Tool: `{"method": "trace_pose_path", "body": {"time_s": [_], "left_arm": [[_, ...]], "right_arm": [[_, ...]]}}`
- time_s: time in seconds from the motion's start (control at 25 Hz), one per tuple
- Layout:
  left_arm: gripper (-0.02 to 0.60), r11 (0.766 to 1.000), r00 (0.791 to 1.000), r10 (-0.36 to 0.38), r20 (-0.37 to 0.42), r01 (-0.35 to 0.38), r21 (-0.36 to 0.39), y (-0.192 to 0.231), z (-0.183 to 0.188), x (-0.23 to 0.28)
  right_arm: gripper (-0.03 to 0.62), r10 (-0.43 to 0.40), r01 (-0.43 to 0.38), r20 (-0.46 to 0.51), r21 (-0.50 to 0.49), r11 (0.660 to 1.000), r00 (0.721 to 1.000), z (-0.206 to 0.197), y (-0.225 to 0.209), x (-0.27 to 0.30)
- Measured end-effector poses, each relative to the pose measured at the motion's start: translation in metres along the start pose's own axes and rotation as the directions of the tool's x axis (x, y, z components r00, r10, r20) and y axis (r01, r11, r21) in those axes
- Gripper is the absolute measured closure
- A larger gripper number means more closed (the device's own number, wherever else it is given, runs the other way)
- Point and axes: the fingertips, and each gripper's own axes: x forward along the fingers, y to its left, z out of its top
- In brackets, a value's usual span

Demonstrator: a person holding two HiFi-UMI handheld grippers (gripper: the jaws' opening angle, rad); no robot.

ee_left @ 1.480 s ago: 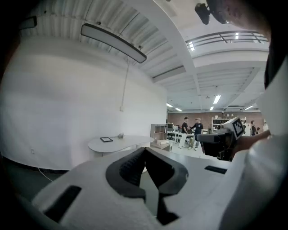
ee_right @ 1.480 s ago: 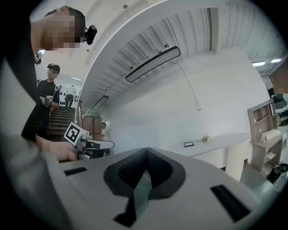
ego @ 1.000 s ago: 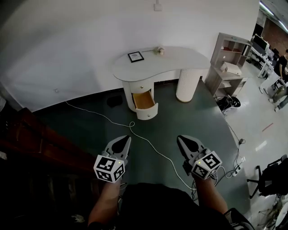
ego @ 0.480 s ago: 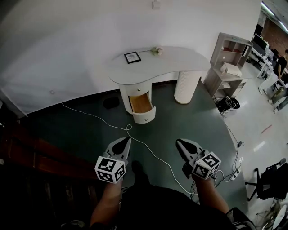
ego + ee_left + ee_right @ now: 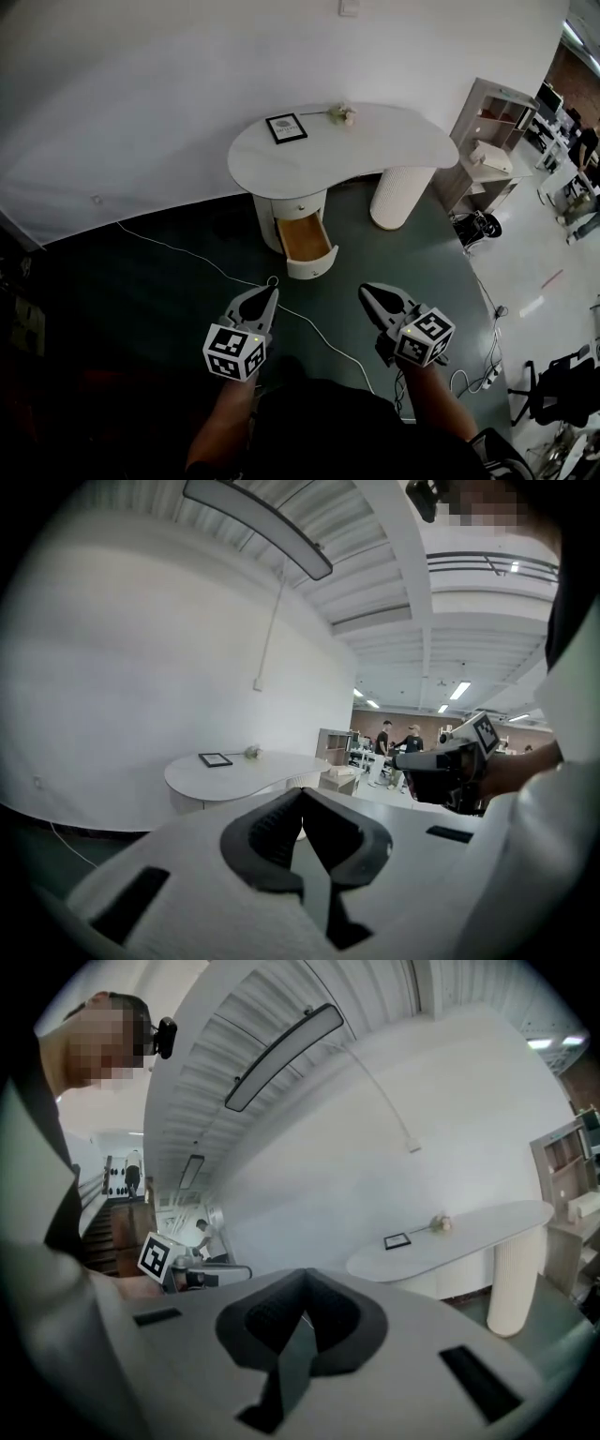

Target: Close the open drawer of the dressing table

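The white dressing table (image 5: 366, 142) stands against the wall, ahead of me in the head view. Its lower drawer (image 5: 307, 246) is pulled out and shows a wooden inside. My left gripper (image 5: 266, 294) and right gripper (image 5: 367, 290) are held low in front of me, both shut and empty, well short of the drawer. In the left gripper view, the left gripper (image 5: 302, 792) has its jaws meeting at the tip, with the table (image 5: 246, 772) far beyond. In the right gripper view, the right gripper (image 5: 305, 1275) is shut too, with the table (image 5: 455, 1234) to the right.
A framed picture (image 5: 285, 127) and a small flower (image 5: 344, 114) lie on the tabletop. A white cable (image 5: 314, 328) runs across the green floor between me and the drawer. A shelf unit (image 5: 495, 141) stands to the right, a power strip (image 5: 487, 371) near it.
The table and drawer have come closer and shifted slightly right in the head view as I stepped forward. Both grippers stay shut and held the same way.
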Motion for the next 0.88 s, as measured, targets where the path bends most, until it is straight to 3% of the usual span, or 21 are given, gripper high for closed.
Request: {"method": "trace_pose_path", "body": {"time_s": [0.44,0.64,0.88], "left_arm": [[0.574,0.997,1.0,0.024,-0.002,-0.024,-0.079,0.09,-0.004,0.025],[0.574,0.988,0.998,0.052,-0.031,-0.056,-0.144,0.124,-0.013,0.052],[0.574,0.992,0.997,0.059,-0.056,-0.065,-0.107,0.144,0.004,0.107]], "right_arm": [[0.589,0.084,-0.084,-0.128,0.007,0.996,0.988,-0.012,0.006,0.106],[0.589,0.084,-0.081,-0.103,0.038,0.996,0.991,-0.002,-0.024,0.132],[0.589,0.045,-0.039,-0.082,0.067,0.997,0.996,0.002,-0.098,0.156]]}}
